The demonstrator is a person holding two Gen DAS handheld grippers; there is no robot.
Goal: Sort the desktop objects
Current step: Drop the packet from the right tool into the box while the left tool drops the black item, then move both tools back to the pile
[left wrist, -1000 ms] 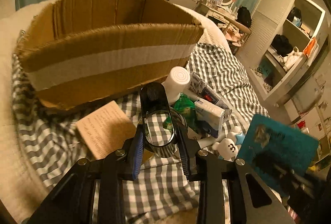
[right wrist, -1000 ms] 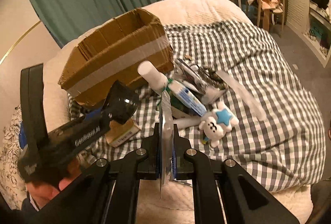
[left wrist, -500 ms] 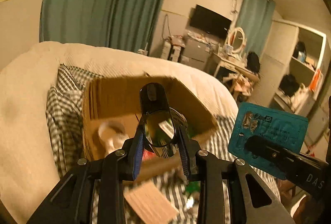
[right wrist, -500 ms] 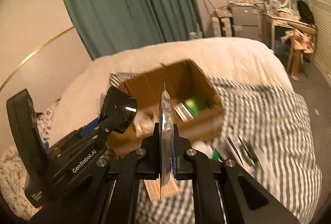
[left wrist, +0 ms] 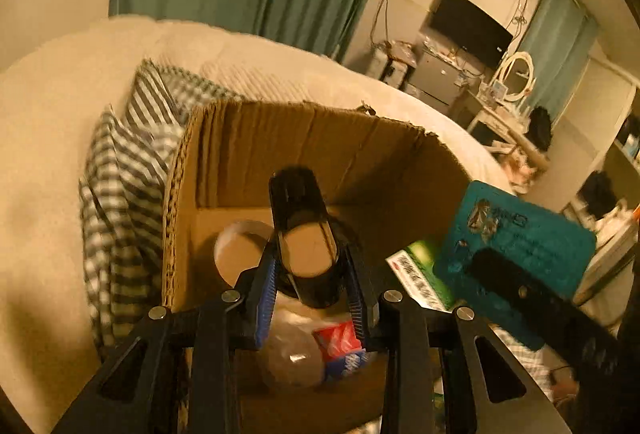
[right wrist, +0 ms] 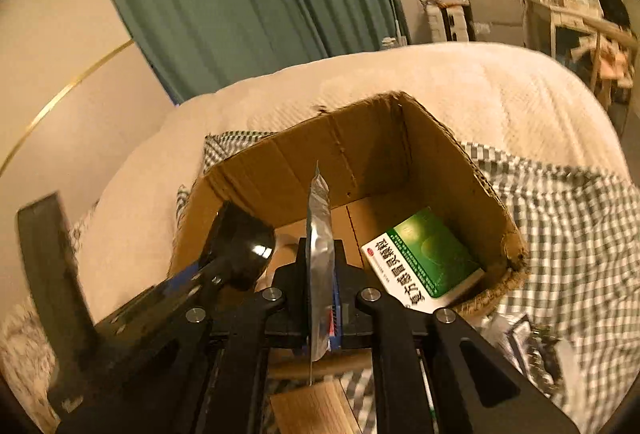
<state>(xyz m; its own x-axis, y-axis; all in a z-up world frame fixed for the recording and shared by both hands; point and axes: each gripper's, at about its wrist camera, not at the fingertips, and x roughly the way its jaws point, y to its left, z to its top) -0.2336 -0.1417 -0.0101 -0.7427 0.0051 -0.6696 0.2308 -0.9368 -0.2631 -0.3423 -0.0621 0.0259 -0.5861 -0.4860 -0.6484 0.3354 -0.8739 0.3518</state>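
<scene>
My left gripper (left wrist: 312, 270) is shut on a black folding magnifier (left wrist: 304, 234) and holds it over the open cardboard box (left wrist: 320, 137). In the right wrist view my right gripper (right wrist: 320, 274) is shut on a flat foil packet (right wrist: 318, 234), seen edge-on above the box's near wall (right wrist: 500, 286). The left wrist view shows the packet's teal face (left wrist: 516, 234) at the box's right side. A green and white medicine box (right wrist: 424, 258) lies in the box. So do a pale round cap (left wrist: 236, 250), a clear rounded thing (left wrist: 292, 358) and a red and blue packet (left wrist: 344, 346).
The box stands on a grey checked cloth (right wrist: 560, 213) spread over a cream quilted bed (right wrist: 440, 73). A brown booklet (right wrist: 316, 410) lies just before the box, and loose items (right wrist: 532, 346) lie at its right. Green curtains and room furniture stand far behind.
Both grippers have lifted away from the pile on the checked cloth and moved forward over the open box, each still holding its object. The box's inside now shows.
</scene>
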